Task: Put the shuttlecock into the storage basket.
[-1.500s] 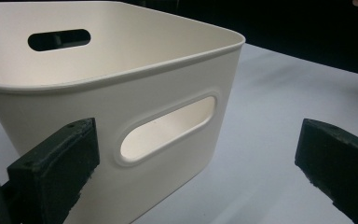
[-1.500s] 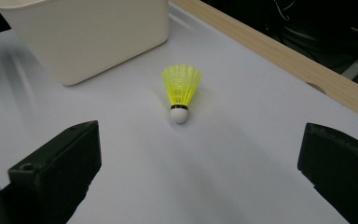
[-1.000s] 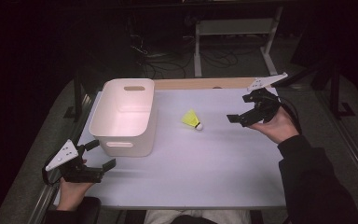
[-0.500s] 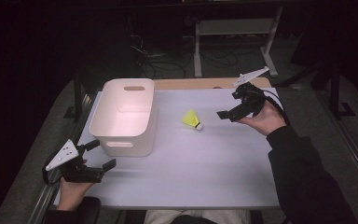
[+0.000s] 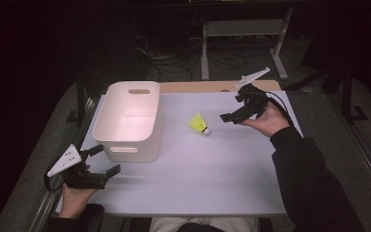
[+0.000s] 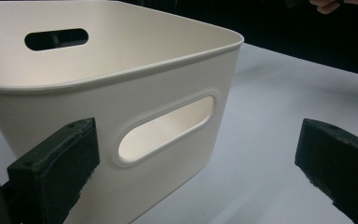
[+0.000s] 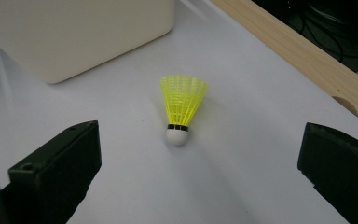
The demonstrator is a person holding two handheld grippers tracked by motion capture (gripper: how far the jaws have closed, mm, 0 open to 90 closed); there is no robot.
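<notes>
Bin: a cream-white rectangular plastic bin (image 5: 131, 121) with rounded corners and slot handles in its end walls stands upright on the left half of the pale lilac table top (image 5: 212, 169). From above its inside looks bare; I can see floor and walls and nothing lying in it.

Shuttlecock: a small yellow plastic shuttlecock with a white rounded cork tip (image 5: 199, 123) lies on its side on the table, right of the bin and apart from it, about mid-table and toward the far edge.

Shuttlecock's axis: in the high view its long axis runs on a slant, the cork tip pointing toward the near right, the open yellow skirt toward the far left. In the right gripper view the cork (image 7: 176, 135) faces the camera and the skirt flares away from it.

Right gripper: the black two-jaw gripper in the person's right hand (image 5: 237, 112) is held above the table just right of the shuttlecock, not touching it. Its jaws are spread wide, holding nothing, and the shuttlecock sits between them farther off.

Left gripper: the black gripper in the left hand (image 5: 104, 162) rests at the near left corner, close to the bin's near end wall. Its jaws are released and wide apart, facing the slot handle (image 6: 168, 128), gripping nothing.
</notes>
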